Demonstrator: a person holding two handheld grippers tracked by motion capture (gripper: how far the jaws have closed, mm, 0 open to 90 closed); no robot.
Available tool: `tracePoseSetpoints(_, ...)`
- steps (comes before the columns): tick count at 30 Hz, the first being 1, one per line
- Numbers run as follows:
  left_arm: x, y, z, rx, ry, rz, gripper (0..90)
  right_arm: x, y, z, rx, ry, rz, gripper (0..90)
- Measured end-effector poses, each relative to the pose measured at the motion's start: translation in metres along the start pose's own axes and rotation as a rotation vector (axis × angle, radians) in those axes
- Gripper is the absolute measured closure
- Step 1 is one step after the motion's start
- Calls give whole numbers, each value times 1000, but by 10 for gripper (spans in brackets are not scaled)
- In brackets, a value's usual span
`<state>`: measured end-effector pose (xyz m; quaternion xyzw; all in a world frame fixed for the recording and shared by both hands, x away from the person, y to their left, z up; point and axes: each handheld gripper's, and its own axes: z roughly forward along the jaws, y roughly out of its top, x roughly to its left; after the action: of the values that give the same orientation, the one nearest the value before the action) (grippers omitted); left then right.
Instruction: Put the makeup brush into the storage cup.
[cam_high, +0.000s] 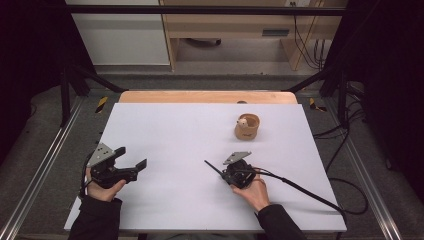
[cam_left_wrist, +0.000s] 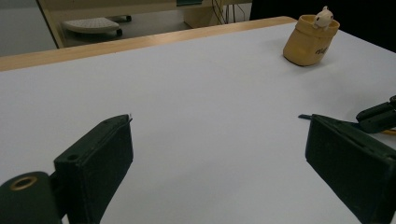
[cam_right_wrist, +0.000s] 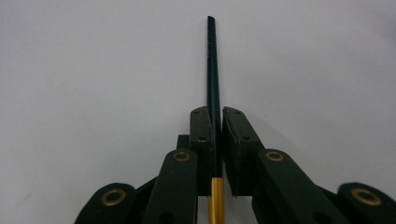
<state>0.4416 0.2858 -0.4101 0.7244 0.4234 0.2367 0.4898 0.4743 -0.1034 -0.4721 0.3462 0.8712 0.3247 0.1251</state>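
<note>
The black fingers (cam_right_wrist: 205, 140) of the right gripper (cam_right_wrist: 215, 116) were seen pressed together on a thin dark pencil (cam_right_wrist: 213, 70), whose dark shaft ran straight out past the tips while a yellow section showed behind the pads. In the high view, the right gripper (cam_high: 227, 172) was held low over the white table (cam_high: 175, 130) near the front edge, with the pencil (cam_high: 212, 167) pointing up and to the left; whether its tip touched the surface could not be told.

At the left, the left gripper (cam_high: 134, 159) was held by the other hand with its jaws spread wide and nothing between them. In its own view, bare tabletop was seen between the two black pads (cam_left_wrist: 100, 158).

Farther back, well apart from both grippers and on the right half of the table, a small tan cup (cam_high: 247, 127) was standing, with a little pale figure (cam_high: 242, 121) at its rim. The cup (cam_left_wrist: 308, 42) was also seen leaning slightly in the left gripper view.

The pickup was judged done: the pencil was gripped. Carrying it across and dropping it into the cup appeared to be what was left.
</note>
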Motion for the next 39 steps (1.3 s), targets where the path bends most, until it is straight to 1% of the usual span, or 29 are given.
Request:
tracePoseSetpoints(6, 0, 0, 0, 1, -2, 1, 71, 0, 0, 0, 0, 3, 0, 825)
tracePoseSetpoints(9, 0, 0, 0, 3, -3, 0, 71, 0, 1, 0, 3, 10, 5, 790)
tracePoseSetpoints(10, 0, 0, 1, 3, -4, -1, 71, 0, 1, 0, 1, 15, -2, 785)
tracePoseSetpoints(12, 0, 0, 1, 4, -4, -1, 71, -1, 2, -2, 2, 9, -8, 765)
tracePoseSetpoints(13, 0, 0, 1, 4, -4, -1, 71, -1, 2, -3, -4, 9, -4, 751)
tracePoseSetpoints(15, 0, 0, 0, 2, -6, -3, 71, -2, 5, -8, -15, 10, -10, 731)
tracePoseSetpoints(17, 1, 0, 0, 1, -6, -4, 72, -5, 9, -15, -26, 26, -18, 697)
tracePoseSetpoints(19, 0, 0, 1, 4, -7, -2, 72, -7, 12, -21, -35, 23, -17, 665)
tracePoseSetpoints(21, 0, 0, 1, 5, -8, 0, 72, -11, 17, -25, -25, 30, -11, 645)
tracePoseSetpoints(23, 0, 0, 1, 6, -9, 3, 72, -15, 23, -30, -6, 43, -5, 633)
tracePoseSetpoints(24, 0, 0, 1, 6, -10, 3, 72, -17, 26, -31, 9, 42, -6, 626)
tracePoseSetpoints(25, 0, 0, 1, 6, -10, 3, 72, -17, 26, -31, 9, 42, -6, 626)
tracePoseSetpoints(26, 0, 0, 1, 7, -10, 3, 72, -17, 33, -33, 41, 34, -29, 602)
tracePoseSetpoints(27, 0, 0, 1, 7, -10, 4, 72, -16, 36, -33, 49, 32, -31, 589)
tracePoseSetpoints(29, -1, 0, 1, 6, -12, 4, 72, -15, 42, -33, 88, 43, -43, 585)
tracePoseSetpoints(30, -1, 0, 1, 6, -12, 4, 72, -15, 42, -33, 88, 43, -43, 585)
tracePoseSetpoints(31, -1, 1, 1, 7, -13, 5, 72, -14, 46, -30, 118, 53, -56, 585)
tracePoseSetpoints(32, -1, 1, 1, 7, -15, 7, 72, -13, 48, -29, 135, 51, -59, 585)
tracePoseSetpoints(34, -1, 1, 1, 8, -15, 7, 72, -10, 50, -25, 177, 48, -82, 590)
tracePoseSetpoints(36, -1, 0, 1, 9, -16, 6, 72, -8, 50, -21, 202, 59, -92, 599)
tracePoseSetpoints(37, -1, 0, 2, 8, -15, 6, 72, -8, 50, -21, 202, 59, -92, 599)
tracePoseSetpoints(38, -1, 0, 2, 10, -16, 6, 72, -8, 49, -17, 222, 64, -91, 627)
tracePoseSetpoints(39, -1, 0, 2, 11, -16, 7, 72, -8, 48, -14, 234, 60, -96, 632)
